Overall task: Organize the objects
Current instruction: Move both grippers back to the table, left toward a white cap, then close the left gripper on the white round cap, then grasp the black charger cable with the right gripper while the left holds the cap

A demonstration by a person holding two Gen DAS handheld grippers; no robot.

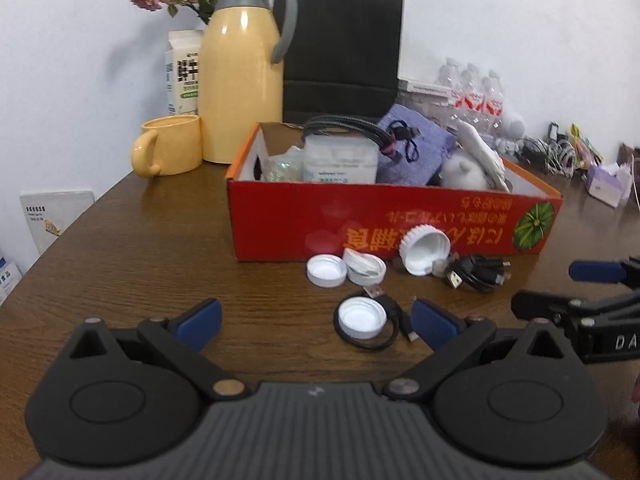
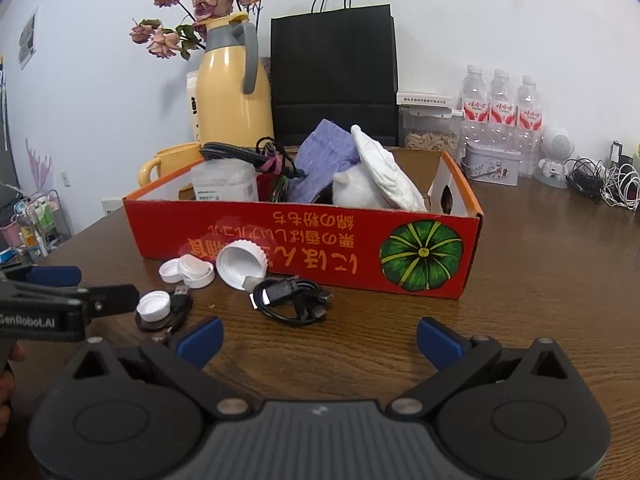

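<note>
1. Left wrist view: left gripper point(image 1: 316, 322) spread wide and empty, low over the table point(image 1: 140, 264); nearest cap point(image 1: 362, 317) lies on a coiled cable point(image 1: 394, 326), just beside its right finger.
2. Right gripper point(image 2: 318, 340) likewise spread, empty, facing the second cable point(image 2: 294, 300) before the box point(image 2: 304, 248).
3. Risk: pinching the cap could snag the cable beneath, dragging both.

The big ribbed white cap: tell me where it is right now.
The big cap lies on its side on the table, against the red box's front wall, between the two stacked small caps on its left and the black cable.
</note>
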